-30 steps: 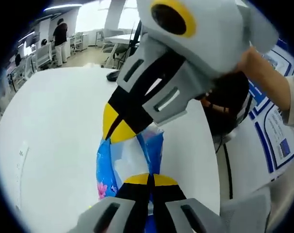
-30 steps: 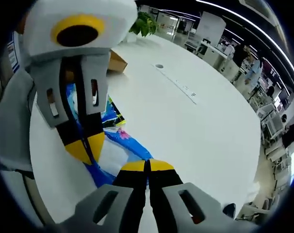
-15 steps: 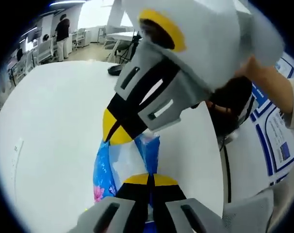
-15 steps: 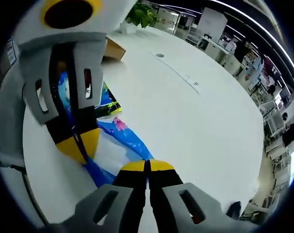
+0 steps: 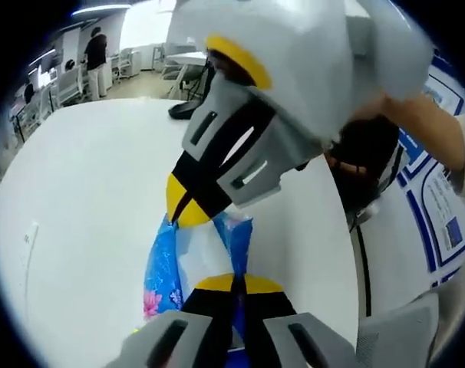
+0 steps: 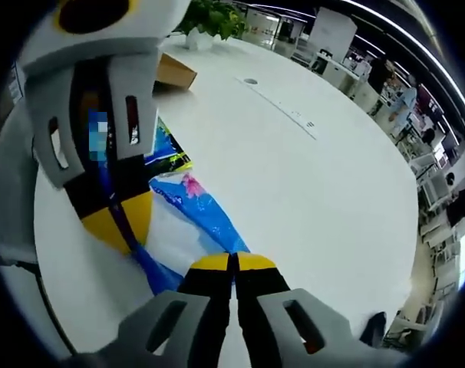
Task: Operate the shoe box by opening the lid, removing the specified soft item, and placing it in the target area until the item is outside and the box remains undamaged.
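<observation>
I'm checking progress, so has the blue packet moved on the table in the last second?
Cannot tell: both cameras shifted. The blue packet stays pinched by the left gripper and right gripper above the white table.

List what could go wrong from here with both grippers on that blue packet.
1. Both the left gripper and the right gripper are shut on the thin blue packet; pulling apart may tear it.
2. The two grippers sit very close together, so the jaws may knock.
3. The packet hangs over the white table; one grip slipping could drop it outside the target area.
</observation>
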### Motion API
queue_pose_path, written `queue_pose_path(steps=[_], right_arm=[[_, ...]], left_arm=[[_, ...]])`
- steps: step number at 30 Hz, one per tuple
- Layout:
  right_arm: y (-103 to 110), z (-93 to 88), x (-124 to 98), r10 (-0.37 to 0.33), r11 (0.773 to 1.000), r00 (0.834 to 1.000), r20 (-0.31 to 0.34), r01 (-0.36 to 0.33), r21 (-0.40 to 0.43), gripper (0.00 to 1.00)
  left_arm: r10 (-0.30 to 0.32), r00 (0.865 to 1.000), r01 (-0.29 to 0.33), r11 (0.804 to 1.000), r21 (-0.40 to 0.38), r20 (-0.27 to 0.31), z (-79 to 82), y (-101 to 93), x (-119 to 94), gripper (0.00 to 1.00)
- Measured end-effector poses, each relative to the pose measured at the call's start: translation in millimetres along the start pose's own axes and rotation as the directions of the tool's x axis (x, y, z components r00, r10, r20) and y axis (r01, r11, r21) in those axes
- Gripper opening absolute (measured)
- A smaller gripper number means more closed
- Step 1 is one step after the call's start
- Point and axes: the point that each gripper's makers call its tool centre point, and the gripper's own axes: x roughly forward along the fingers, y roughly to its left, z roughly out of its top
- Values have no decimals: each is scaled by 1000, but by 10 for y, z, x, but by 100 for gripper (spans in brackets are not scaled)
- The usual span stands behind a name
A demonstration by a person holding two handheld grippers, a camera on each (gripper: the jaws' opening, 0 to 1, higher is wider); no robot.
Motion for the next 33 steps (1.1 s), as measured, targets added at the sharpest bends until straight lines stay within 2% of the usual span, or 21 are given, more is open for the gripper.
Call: queue_pose_path(steps=[3,7,12,16,21,24,33], right_arm=[[16,-26,-7,3,1000,1000,-10,-3,1,1],[10,-97,-23,-16,1000,999,-46,16,5,10],[13,-64,-136,-33,999,999,-35,34,10,15],[17,-54,-222,-40,999,999,-33,40,13,19],[28,-9,-349,-44,998,999,-20,45,42,24],[81,6,-409,-32,997,999,-19,33,68,32],[282,77,-592,-19,996,1000,-24,21,85,43]], left_arm=[[5,1000,-5,1000,17,0,16,-27,-27,7],[21,1000,-22,998,58,2,55,-27,-66,14],[37,999,-38,997,69,19,113,-34,-139,21],[56,998,-58,995,77,33,133,-44,-227,22],[78,996,-81,994,75,45,110,-41,-383,25],[88,994,-91,994,57,59,95,-44,-464,29],[139,984,-141,990,11,109,-69,-67,-853,34]])
